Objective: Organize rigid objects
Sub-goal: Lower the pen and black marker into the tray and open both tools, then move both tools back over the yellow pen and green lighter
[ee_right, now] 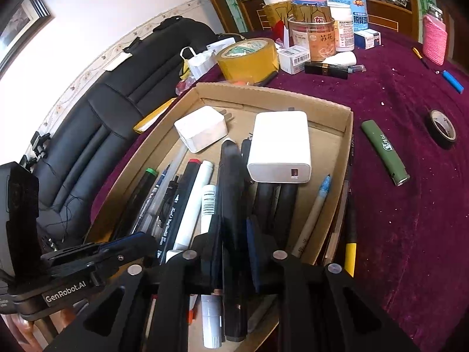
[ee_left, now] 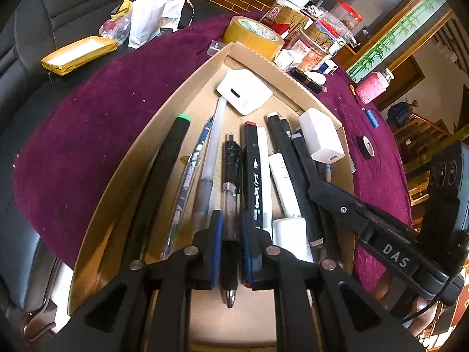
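A: What carries it all?
B: A counter [ee_right: 410, 220] under a dark purple plush cloth, in a cluttered room with a black padded seat [ee_right: 96, 135] beside it.
A: And on it?
B: Nearest, an open cardboard tray [ee_left: 123, 182] full of pens and markers lying lengthwise. Farther in lie two white chargers [ee_right: 280, 146], one flat, one propped on the black markers. Beyond the tray stand a roll of yellow tape [ee_right: 249, 58] and jars and boxes. A green lighter [ee_right: 384, 152] and a black tape roll [ee_right: 443, 129] lie on the cloth to the right.
A: The hands?
B: Both grippers tilt down into the tray. The left gripper [ee_left: 231, 234] has its fingers narrow, closed on a clear black-tipped pen [ee_left: 230, 205]. The right gripper [ee_right: 234, 234] straddles a black marker [ee_right: 231, 205]; its fingers stand partly apart, the right pad clear of it.
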